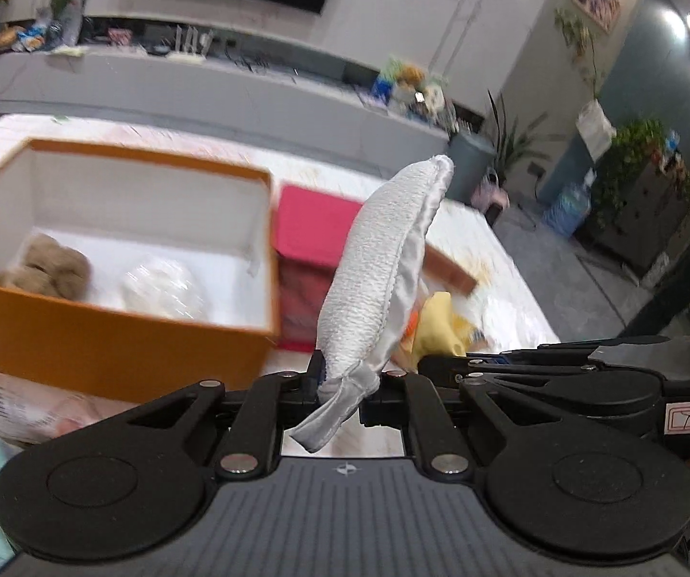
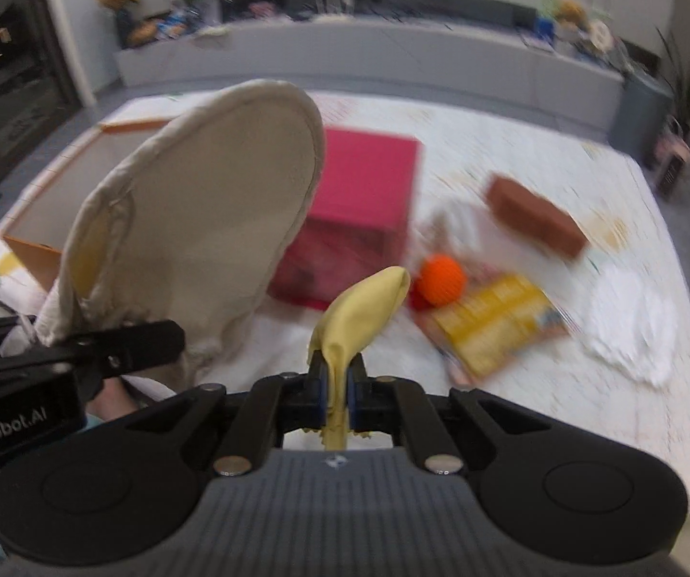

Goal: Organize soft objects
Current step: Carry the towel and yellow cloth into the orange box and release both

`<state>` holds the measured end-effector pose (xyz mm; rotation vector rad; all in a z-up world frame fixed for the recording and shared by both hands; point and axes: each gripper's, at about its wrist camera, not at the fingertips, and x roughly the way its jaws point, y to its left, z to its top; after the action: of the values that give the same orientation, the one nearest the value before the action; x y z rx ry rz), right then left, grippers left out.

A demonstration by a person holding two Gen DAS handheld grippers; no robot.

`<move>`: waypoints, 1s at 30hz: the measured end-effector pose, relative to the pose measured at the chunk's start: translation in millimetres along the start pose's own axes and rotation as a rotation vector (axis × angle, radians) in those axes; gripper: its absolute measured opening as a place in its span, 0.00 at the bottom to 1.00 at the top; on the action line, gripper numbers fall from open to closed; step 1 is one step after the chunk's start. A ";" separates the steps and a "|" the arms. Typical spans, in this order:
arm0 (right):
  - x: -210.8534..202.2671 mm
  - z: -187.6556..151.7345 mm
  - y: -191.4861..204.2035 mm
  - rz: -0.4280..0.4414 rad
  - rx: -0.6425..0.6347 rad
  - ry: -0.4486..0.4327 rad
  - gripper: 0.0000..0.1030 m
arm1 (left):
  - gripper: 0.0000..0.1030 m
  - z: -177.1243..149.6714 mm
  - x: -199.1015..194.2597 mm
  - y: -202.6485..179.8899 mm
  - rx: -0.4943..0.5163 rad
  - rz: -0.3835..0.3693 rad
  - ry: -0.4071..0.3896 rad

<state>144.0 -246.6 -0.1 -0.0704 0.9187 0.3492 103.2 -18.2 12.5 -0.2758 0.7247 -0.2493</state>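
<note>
My left gripper [image 1: 341, 377] is shut on the knotted end of a white padded cloth pouch [image 1: 383, 259], which stands up over the table. In the right wrist view the same pouch [image 2: 210, 211] looks cream and fills the left side, with one left finger [image 2: 133, 342] below it. My right gripper [image 2: 337, 377] is shut on a limp yellow soft piece [image 2: 359, 312] that pokes up between the pads. An orange box [image 1: 114, 336] at the left is open, and a brown plush [image 1: 49, 267] and a white wrapped bundle [image 1: 162, 288] lie inside.
A pink box [image 2: 369, 178] stands beside the orange box [image 2: 32, 250]. On the white table [image 2: 513, 134] lie an orange ball [image 2: 441, 280], a brown block [image 2: 537, 216], a yellow packet [image 2: 494, 327] and a white fluffy cloth [image 2: 633, 322]. A long counter with clutter runs behind.
</note>
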 end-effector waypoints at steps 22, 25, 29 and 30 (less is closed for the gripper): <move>76.2 106.0 126.2 0.123 -0.302 0.067 0.05 | 0.12 56.3 16.6 139.9 -0.203 0.149 0.021; 91.6 109.9 126.8 0.095 -0.353 0.093 0.05 | 0.12 57.7 30.7 149.5 -0.226 0.149 0.043; 108.6 109.4 133.1 0.057 -0.408 0.115 0.05 | 0.13 55.2 44.3 159.1 -0.239 0.155 0.075; 112.7 109.7 134.1 0.050 -0.418 0.120 0.05 | 0.13 55.2 47.7 159.6 -0.236 0.162 0.081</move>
<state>247.0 -67.7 -10.3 -0.4572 0.9551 0.5851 195.6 124.7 -30.3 -0.4312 0.8534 -0.0203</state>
